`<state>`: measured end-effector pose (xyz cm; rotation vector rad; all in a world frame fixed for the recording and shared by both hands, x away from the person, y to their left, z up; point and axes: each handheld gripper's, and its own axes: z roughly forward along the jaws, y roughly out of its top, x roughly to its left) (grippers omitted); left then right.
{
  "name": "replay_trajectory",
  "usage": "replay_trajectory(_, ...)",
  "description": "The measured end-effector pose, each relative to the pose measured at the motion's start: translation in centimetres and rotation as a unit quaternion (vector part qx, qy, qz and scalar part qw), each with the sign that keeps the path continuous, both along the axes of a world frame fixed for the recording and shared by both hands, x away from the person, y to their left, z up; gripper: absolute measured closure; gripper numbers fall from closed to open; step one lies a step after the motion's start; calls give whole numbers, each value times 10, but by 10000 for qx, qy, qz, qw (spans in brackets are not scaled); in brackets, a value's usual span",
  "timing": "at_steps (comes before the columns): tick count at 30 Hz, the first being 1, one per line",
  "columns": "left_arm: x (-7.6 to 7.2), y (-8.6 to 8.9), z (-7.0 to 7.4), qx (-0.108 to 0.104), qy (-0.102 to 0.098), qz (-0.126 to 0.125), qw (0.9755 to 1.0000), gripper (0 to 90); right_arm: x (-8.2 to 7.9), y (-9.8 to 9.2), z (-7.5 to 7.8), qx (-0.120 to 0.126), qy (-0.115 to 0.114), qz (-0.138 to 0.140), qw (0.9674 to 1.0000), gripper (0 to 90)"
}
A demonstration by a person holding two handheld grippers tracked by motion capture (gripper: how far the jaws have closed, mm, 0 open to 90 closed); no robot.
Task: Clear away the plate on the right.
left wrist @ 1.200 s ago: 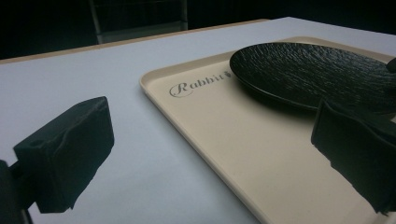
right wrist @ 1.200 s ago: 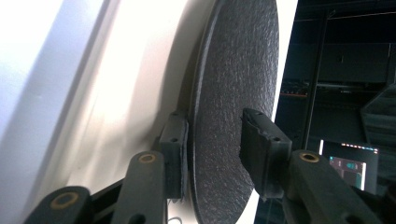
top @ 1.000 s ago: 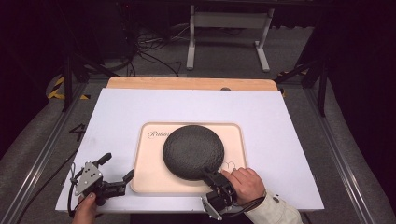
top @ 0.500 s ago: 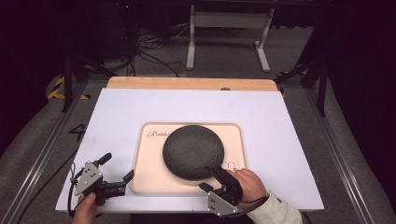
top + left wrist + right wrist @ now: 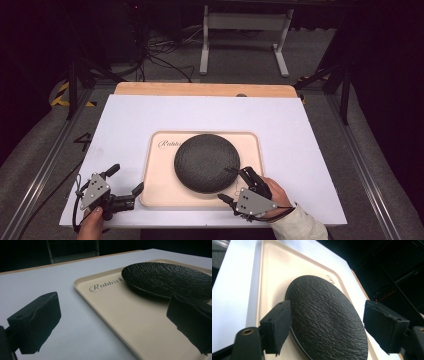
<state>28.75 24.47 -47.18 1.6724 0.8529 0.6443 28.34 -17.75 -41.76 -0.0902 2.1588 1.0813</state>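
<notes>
Plate: round, black, shallow, with a rough, rippled surface and a thin rim. It lies flat on a beige tray, toward the tray's right half, covering most of it there; the tray's bare left part carries a script word in dark letters. The tray sits on a white sheet over the worktop, whose wooden far edge shows beyond the sheet.

The right tongs are at the plate's near right edge, held by the right hand, whose light sleeve comes in from the bottom. Their jaws have just been opening and now stand apart. In the right gripper view one black pad hangs over the plate's near rim and the other is off to the side, over the plate's far half; neither presses on the plate, and nothing is clamped between them.

The left tongs lie low by the tray's near left corner, in the left hand at the sheet's near edge. Their jaws are wide apart, one over the sheet and one over the tray's edge, empty. They point across the tray toward the plate.
</notes>
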Motion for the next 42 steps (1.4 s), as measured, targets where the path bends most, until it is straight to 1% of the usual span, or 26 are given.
replay_trajectory(2,0,0,0,4,6,-4,10000,3,2,-4,2,127,73,-6,9999,213)
replay_trajectory(5,0,0,0,2,3,-11,10000,3,4,-10,5,392,238,-39,9989,197)
replay_trajectory(11,0,0,0,-15,-21,-1,10000,2,7,-23,12,888,424,-155,9950,166)
replay_trajectory(14,0,1,0,-34,-36,-7,10000,3,10,-32,15,1257,622,-266,9898,146)
replay_trajectory(15,0,0,0,-45,-33,-2,10000,2,11,-34,15,1321,659,-285,9886,141)
replay_trajectory(17,-1,0,0,-47,-35,-2,10000,3,13,-38,16,1511,751,-314,9852,131)
replay_trajectory(18,-1,0,0,-50,-38,-1,10000,2,14,-42,17,1617,810,-343,9829,130)
replay_trajectory(20,-1,1,0,-48,-36,-5,10000,3,16,-49,17,1761,832,-412,9800,120)
replay_trajectory(23,-1,1,0,-52,-39,-3,10000,2,19,-58,18,1902,859,-467,9769,108)
replay_trajectory(27,-1,1,0,-62,-48,-3,10000,3,20,-70,17,2130,953,-533,9709,94)
replay_trajectory(29,-1,1,0,-63,-47,3,10000,3,21,-76,17,2175,952,-578,9697,89)
replay_trajectory(33,-1,1,0,-51,-43,-3,10000,3,24,-89,16,2292,972,-688,9661,74)
replay_trajectory(34,-1,1,0,-50,-38,-5,10000,3,24,-93,16,2343,1002,-720,9643,71)
replay_trajectory(38,-1,1,0,-49,-34,-4,10000,3,26,-105,16,2458,1012,-817,9606,61)
replay_trajectory(42,-1,1,0,-45,-31,-9,10000,3,28,-119,16,2575,1080,-952,9555,52)
